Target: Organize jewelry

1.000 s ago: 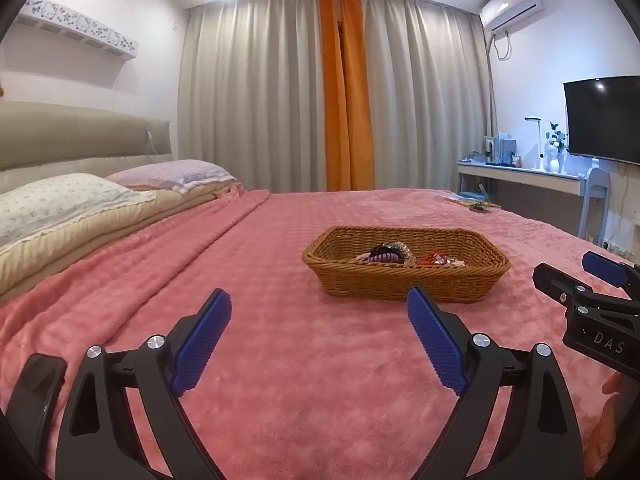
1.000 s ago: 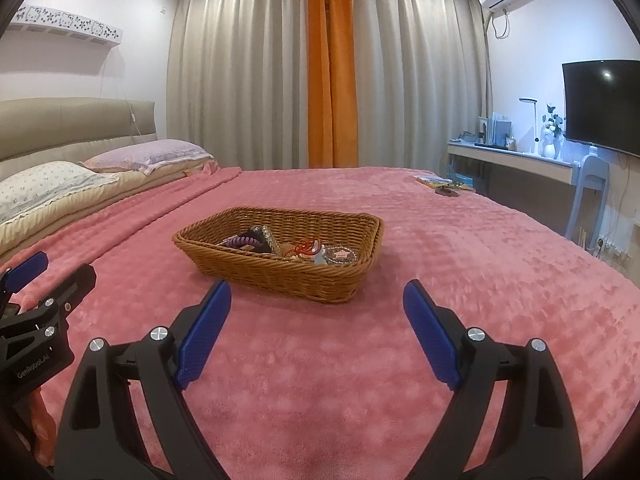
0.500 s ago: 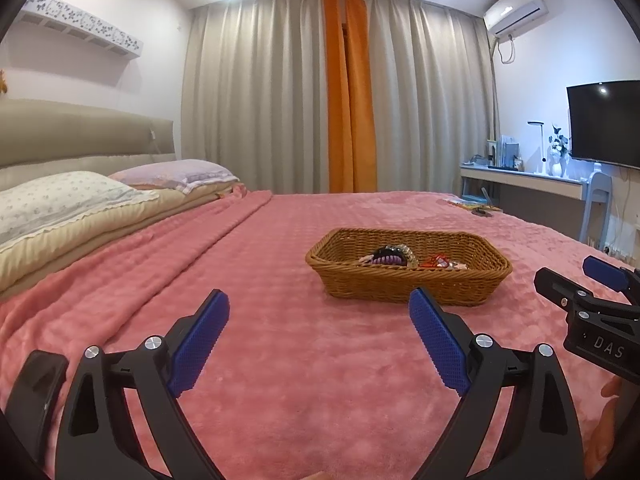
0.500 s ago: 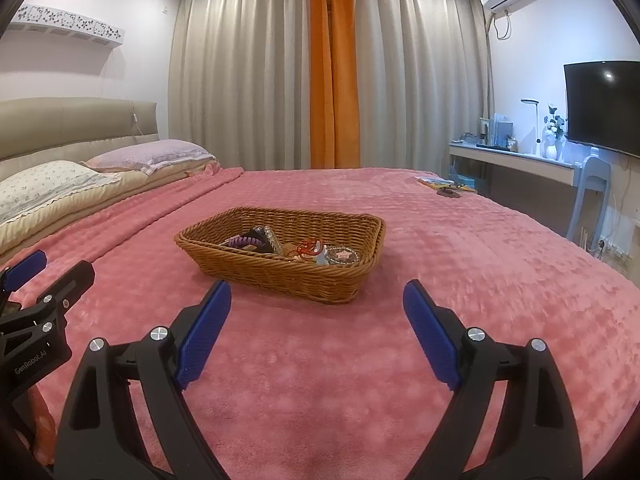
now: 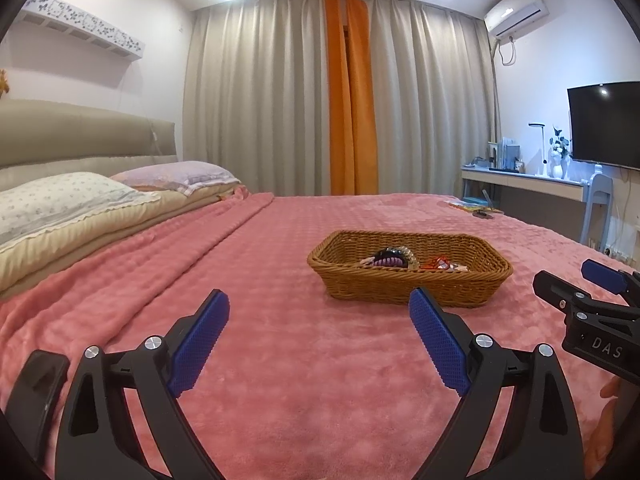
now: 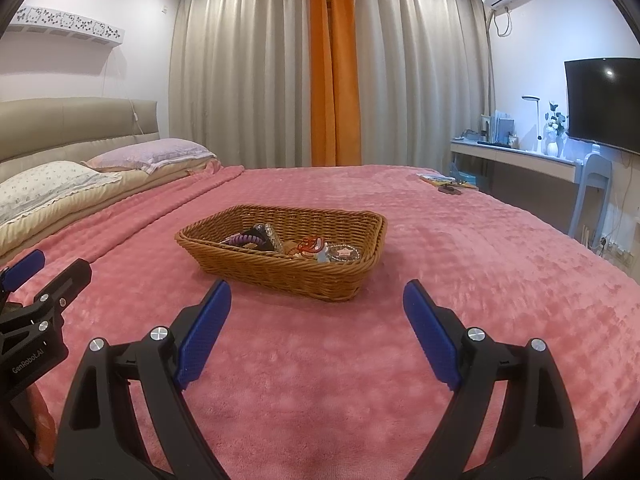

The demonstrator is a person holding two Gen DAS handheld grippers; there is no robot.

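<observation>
Little has moved over the last second: both views have drifted only slightly, and the wicker basket (image 6: 280, 252) sits in the same spot on the bed (image 6: 480, 280). Both tools are held low over the near part of the bed, side by side and pointed at the basket, which suits an approach to it or a rest after work there. Left tool (image 5: 318, 320) is spread wide with nothing between its blue, dimpled rubber pads. Right tool (image 6: 316, 312) is likewise wide and holds nothing; it also shows at the right edge of the left view. Basket is a shallow rectangle of brown woven cane with rounded corners and a braided rim, set near the middle of the bed, ahead of both tools and well apart from them. Inside lies the jewelry (image 6: 296, 242), piled loosely: a purple spiral hair tie (image 6: 246, 236), a beaded bangle (image 6: 272, 236), something red and orange, and a round piece with a star. Every piece seen lies in the basket; this fits pieces gathered there or pieces waiting to be sorted out. Blanket covering the bed is pink plush with a quilted, dimpled surface, soft enough to sag under weight. Pillows (image 5: 80, 200) lie far left, a desk (image 6: 520, 160) far right.
</observation>
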